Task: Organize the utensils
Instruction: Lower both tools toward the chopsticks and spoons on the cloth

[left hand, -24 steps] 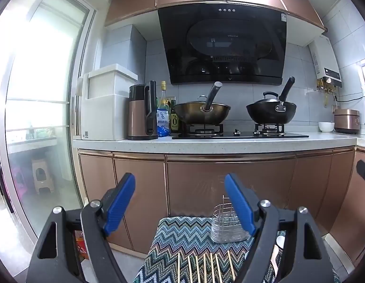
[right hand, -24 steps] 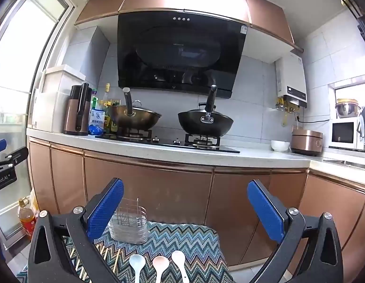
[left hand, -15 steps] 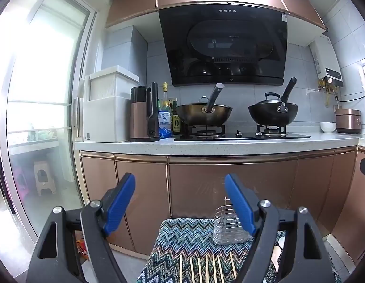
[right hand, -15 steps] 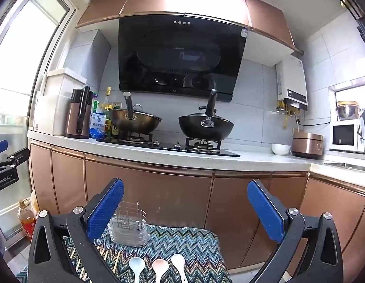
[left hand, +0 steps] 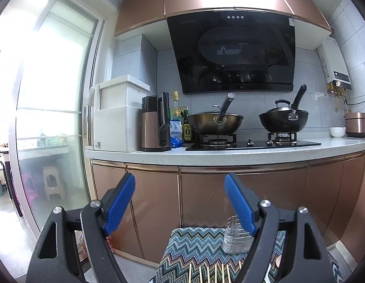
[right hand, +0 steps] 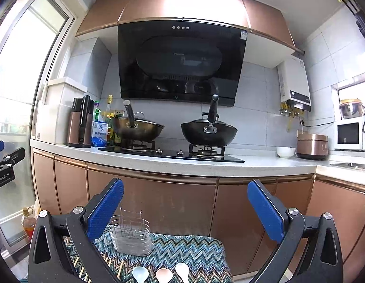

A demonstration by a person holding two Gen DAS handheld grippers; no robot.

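A wire utensil holder point(right hand: 131, 237) stands at the far edge of a zigzag-patterned cloth point(right hand: 194, 252); it also shows in the left wrist view point(left hand: 236, 238). Several wooden chopsticks point(left hand: 215, 272) lie side by side on the cloth point(left hand: 196, 245). Three spoons lie near the front: a pale blue one point(right hand: 140, 274), a pink one point(right hand: 164, 275) and a white one point(right hand: 182, 270). My left gripper point(left hand: 180, 202) is open and empty, held above the cloth. My right gripper point(right hand: 186, 208) is open and empty, above the spoons and right of the holder.
Copper cabinet fronts point(right hand: 158, 202) stand just behind the cloth. The counter above holds two woks point(right hand: 208, 132) on a stove, a kettle point(right hand: 79, 127) and bottles. An oil bottle point(right hand: 29, 222) stands on the floor at left, by a glass door point(left hand: 48, 122).
Both views have tilted up slightly, so the cloth, holder and utensils sit lower in frame. Both grippers stay open and empty.
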